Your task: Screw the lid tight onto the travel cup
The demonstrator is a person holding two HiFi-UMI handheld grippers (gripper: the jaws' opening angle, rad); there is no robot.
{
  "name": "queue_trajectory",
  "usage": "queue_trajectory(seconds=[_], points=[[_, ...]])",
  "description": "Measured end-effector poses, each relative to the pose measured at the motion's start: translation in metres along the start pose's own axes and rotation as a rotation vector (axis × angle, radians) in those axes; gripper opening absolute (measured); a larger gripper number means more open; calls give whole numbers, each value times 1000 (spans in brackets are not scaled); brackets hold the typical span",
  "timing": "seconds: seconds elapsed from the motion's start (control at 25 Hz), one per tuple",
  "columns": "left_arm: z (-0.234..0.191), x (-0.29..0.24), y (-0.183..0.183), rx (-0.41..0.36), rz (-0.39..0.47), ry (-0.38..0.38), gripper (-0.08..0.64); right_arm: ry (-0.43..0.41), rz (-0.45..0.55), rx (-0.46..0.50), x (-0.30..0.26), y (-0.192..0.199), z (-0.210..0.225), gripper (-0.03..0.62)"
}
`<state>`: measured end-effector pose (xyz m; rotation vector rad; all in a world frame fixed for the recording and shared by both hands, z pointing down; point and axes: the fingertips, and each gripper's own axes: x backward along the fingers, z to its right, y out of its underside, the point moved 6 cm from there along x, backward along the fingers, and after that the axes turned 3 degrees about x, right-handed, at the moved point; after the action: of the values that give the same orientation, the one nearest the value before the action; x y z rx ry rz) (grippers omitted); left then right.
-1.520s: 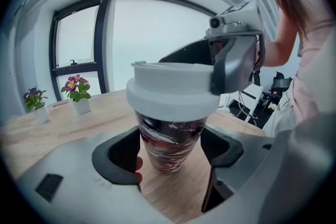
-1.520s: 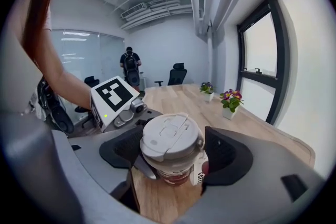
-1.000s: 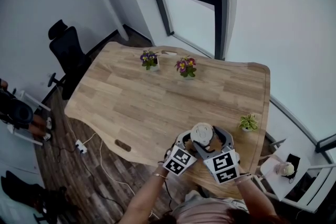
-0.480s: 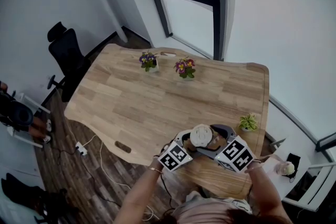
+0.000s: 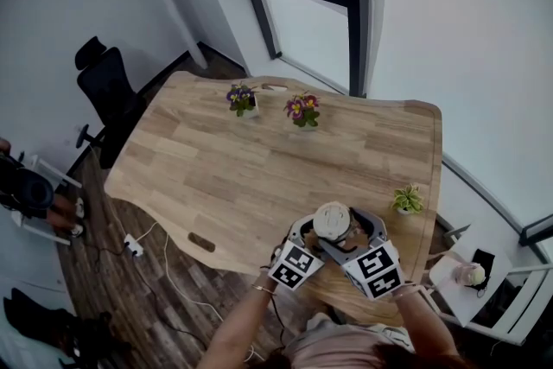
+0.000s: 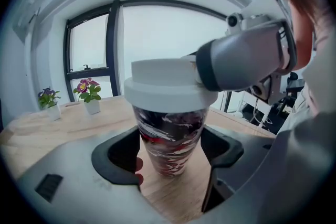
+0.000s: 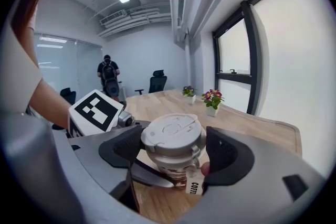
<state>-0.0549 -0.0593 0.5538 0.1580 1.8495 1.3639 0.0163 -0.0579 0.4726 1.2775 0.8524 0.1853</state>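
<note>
1. Head view: over the last half second the right gripper (image 5: 350, 235) has swung back in from the right. Its marker cube (image 5: 373, 270) now sits just beside the left gripper (image 5: 313, 236). The travel cup (image 5: 332, 221) has kept its place near the near edge of the table (image 5: 242, 168). From above only the white lid (image 5: 332, 219) shows; the cup's body is hidden beneath it.

2. Left gripper view: this shows what the head view cannot. The dark, red-and-white patterned body of the cup stands between the left jaws, which close on it low down. The pad on one side looks to be touching, though the other contact is harder to read. The lid looks level on the rim, with the right gripper clamped to it from the right.

3. Right gripper view: the right jaws bracket the lid on both sides and grip it. This view alone shows the moulded top of the lid, a small printed label (image 7: 193, 187) hanging under it, and a person (image 7: 108, 75) standing far back in the room. The flower pots (image 7: 211, 100) stand well apart from the work.

4. What could go wrong, as I judge it:
   - The body could turn inside the left jaws as the thread tightens, since the grip is low and the cup tapers.
   - The right pads could slip round the smooth lid rim and leave it loose.
   - A tilted lid would cross-thread.
   - Any sideways pull could tip the cup off the near edge.
</note>
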Motion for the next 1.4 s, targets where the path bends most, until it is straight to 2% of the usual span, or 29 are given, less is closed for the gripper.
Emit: queue_trajectory(seconds=[0.12, 0.44, 0.6, 0.72, 0.88, 0.96, 1.12, 1.28, 1.4], points=[[1, 0, 1, -1, 0, 5, 347, 5, -4, -8, 0, 0, -3, 350], [-6, 1, 0, -75, -62, 128, 347, -139, -77, 116, 6, 0, 4, 365], [-5, 1, -1, -75, -67, 130, 347, -176, -109, 143, 0, 3, 6, 364], [-2, 0, -1, -48, -52, 91, 347, -126, -99, 149, 0, 5, 4, 364], [2, -1, 0, -1, -11, 11, 348, -2, -63, 100, 1, 8, 1, 362], [3, -2, 0, 7, -2, -4, 347, 18, -50, 79, 0, 9, 0, 362], [2, -2, 1, -16, -21, 42, 347, -66, -53, 53, 4, 10, -2, 364], [-1, 0, 1, -69, -63, 133, 348, -152, -76, 90, 8, 8, 3, 364], [-1, 0, 1, -83, -81, 164, 347, -173, -74, 102, 4, 8, 10, 364]])
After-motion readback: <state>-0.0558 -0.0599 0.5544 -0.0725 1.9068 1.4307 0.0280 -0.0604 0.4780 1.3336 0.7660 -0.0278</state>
